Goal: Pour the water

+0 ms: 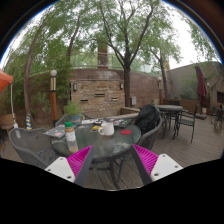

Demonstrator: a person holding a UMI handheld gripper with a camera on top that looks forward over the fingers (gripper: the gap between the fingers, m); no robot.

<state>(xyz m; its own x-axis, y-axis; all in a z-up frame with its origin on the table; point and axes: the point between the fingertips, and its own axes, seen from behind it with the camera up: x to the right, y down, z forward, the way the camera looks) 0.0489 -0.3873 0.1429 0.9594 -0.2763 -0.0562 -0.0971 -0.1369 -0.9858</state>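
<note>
A round glass patio table (100,147) stands ahead of my gripper (112,160). On it a tall clear bottle with a green cap (71,134) stands on the left side. A white cup (107,128) stands near the middle. Small items lie around them, among them a red one (126,131). My two fingers with pink pads (80,160) are spread wide with nothing between them. They hang in front of the table's near edge, well short of the bottle and the cup.
Metal chairs stand around the table, one dark chair (148,122) on the right. A second table with chairs (176,113) stands further right on the wooden deck. A brick outdoor fireplace (103,92) and trees rise behind.
</note>
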